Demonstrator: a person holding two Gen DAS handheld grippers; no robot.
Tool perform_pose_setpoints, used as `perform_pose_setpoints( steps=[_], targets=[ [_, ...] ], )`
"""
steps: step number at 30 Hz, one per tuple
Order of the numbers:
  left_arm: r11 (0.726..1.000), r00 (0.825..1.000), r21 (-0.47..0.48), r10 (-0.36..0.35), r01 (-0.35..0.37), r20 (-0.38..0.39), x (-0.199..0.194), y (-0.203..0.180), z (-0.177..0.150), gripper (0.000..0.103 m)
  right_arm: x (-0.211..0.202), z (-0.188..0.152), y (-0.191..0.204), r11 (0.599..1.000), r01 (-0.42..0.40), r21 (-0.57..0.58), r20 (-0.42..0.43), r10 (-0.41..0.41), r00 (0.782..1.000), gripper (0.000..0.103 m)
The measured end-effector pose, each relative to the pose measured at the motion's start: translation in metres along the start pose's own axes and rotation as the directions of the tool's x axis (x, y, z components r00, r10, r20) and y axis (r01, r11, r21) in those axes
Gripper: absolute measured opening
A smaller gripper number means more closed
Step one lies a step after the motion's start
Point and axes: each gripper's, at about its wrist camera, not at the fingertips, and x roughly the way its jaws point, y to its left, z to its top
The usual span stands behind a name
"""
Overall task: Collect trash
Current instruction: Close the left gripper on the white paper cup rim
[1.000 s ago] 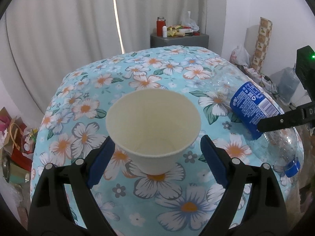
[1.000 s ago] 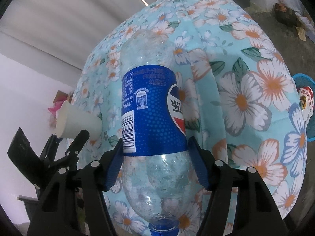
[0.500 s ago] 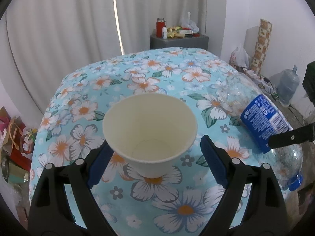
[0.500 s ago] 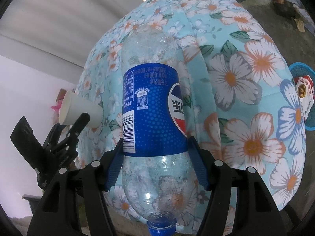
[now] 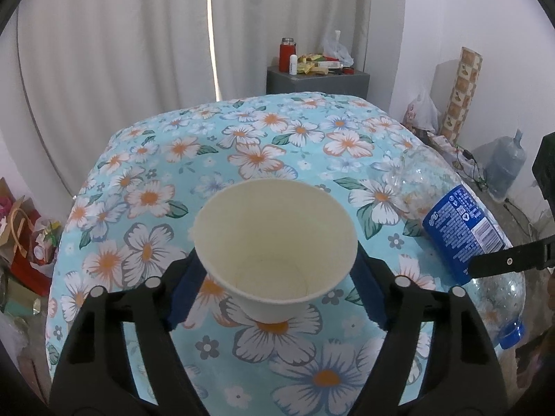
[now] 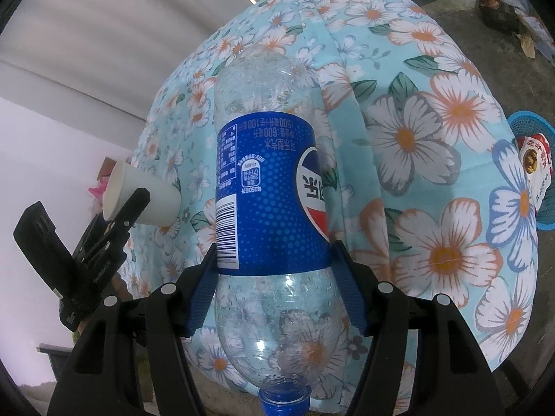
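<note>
My left gripper (image 5: 275, 287) is shut on a white paper cup (image 5: 274, 242), mouth toward the camera, held above the floral tablecloth (image 5: 242, 159). My right gripper (image 6: 274, 284) is shut on an empty clear plastic Pepsi bottle (image 6: 267, 187) with a blue label, cap end toward the camera. The bottle also shows in the left wrist view (image 5: 461, 228), with one right finger across it. The cup (image 6: 142, 197) and left gripper also show at the left of the right wrist view.
A blue basket (image 6: 537, 173) holding a wrapper sits on the floor right of the table. A grey cabinet (image 5: 315, 81) with bottles stands behind the table. Bags (image 5: 24, 235) lie on the floor left, and a water jug (image 5: 503, 163) at right.
Both grippers have drawn back and lifted with their loads; the table looks smaller and farther in both views. The bottle has shifted toward the table's right edge.
</note>
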Motion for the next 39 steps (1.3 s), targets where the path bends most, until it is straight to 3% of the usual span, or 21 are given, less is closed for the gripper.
perform_pose_setpoints(
  steps=[5,28,39],
  targets=[
    [1.0,1.0,-0.001,0.0,0.0,-0.004,0.001,0.0,0.0,0.064,0.0,0.0,0.0,1.0,-0.001,0.002,0.001,0.001,1.0,0.062],
    [0.999,0.999,-0.019,-0.028,0.029,0.04,-0.014,0.003,0.001,0.062,0.012,0.004,0.014,0.996,0.079,-0.045,0.001,-0.079,0.997,0.064],
    [0.999,0.997,0.004,-0.04,0.04,0.061,-0.021,-0.005,0.01,0.062,-0.003,-0.003,-0.005,0.999,-0.011,0.049,0.102,0.006,0.995,0.061]
  ],
)
